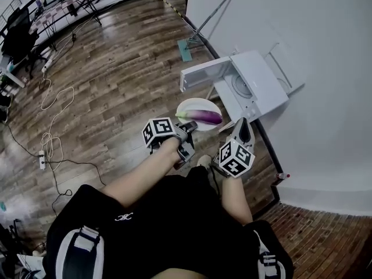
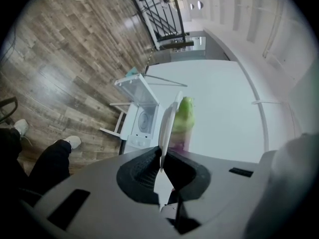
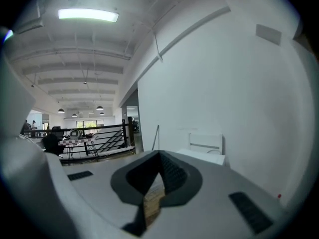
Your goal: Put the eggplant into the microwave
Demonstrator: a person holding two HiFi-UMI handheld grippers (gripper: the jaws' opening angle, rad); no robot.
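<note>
A white plate [image 1: 195, 106] carries a purple eggplant [image 1: 204, 117] with a green stem. My left gripper [image 1: 190, 128] is shut on the plate's near rim and holds it above the wooden floor. In the left gripper view the plate [image 2: 167, 126] shows edge-on between the pads, with the eggplant [image 2: 184, 119] behind it. The white microwave [image 1: 251, 87] stands on the floor against the wall, just beyond the plate, with its door [image 1: 204, 74] swung open to the left. My right gripper [image 1: 244, 127] hangs to the right of the plate, its tips together and nothing in them.
A long-handled mop [image 1: 203, 25] leans against the white wall [image 1: 314, 68] past the microwave. Cables and a power strip [image 1: 42, 158] lie on the floor at left. Desks and chairs [image 1: 35, 16] stand at the far left. The person's shoe [image 1: 203, 160] is below the grippers.
</note>
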